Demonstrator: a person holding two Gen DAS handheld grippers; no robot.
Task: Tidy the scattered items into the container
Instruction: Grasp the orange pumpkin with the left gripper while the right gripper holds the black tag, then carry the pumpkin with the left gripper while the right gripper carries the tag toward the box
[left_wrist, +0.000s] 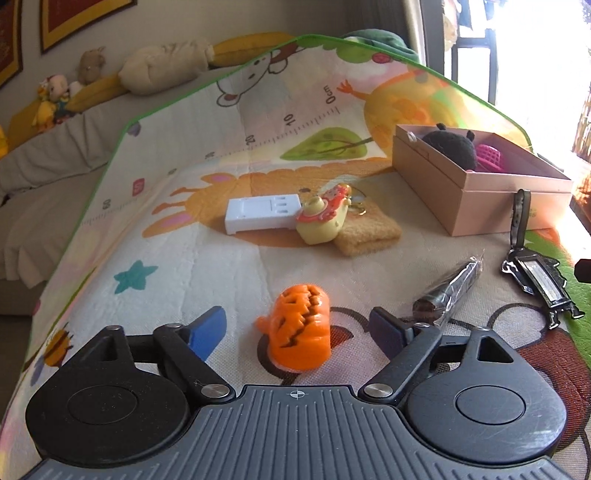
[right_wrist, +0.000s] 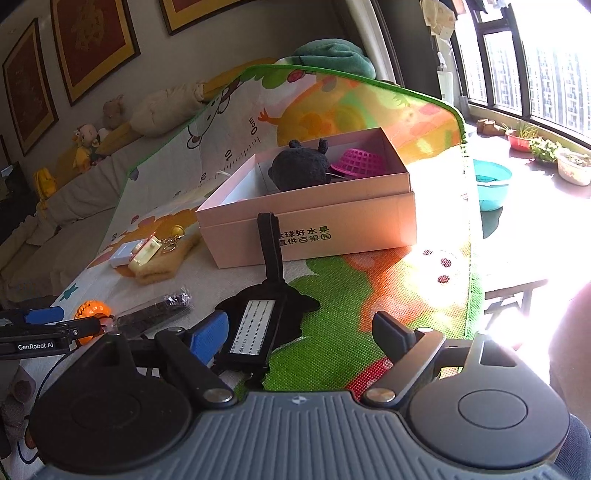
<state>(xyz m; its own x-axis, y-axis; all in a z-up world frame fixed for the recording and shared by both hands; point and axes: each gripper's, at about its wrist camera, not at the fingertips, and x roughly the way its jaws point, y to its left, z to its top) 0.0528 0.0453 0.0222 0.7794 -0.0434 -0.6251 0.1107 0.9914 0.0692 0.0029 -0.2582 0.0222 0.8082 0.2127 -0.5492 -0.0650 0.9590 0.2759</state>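
An orange pumpkin toy (left_wrist: 300, 326) lies on the play mat between the fingers of my open left gripper (left_wrist: 297, 330). Beyond it lie a white plastic block (left_wrist: 260, 213), a yellow toy camera keychain (left_wrist: 325, 219) and a tan knitted cloth (left_wrist: 369, 232). A pink cardboard box (left_wrist: 476, 184) at the right holds a black plush (left_wrist: 452, 146) and a magenta basket (left_wrist: 489, 157). My open, empty right gripper (right_wrist: 299, 338) hovers over a black luggage tag (right_wrist: 256, 321), in front of the box (right_wrist: 314, 221). A dark wrapped stick (left_wrist: 448, 291) lies between pumpkin and tag.
The mat (left_wrist: 177, 236) covers a raised surface whose left edge drops to a grey sofa (left_wrist: 44, 173) with plush toys. To the right of the mat is a sunlit windowsill with a teal bowl (right_wrist: 493, 181) and plant pots.
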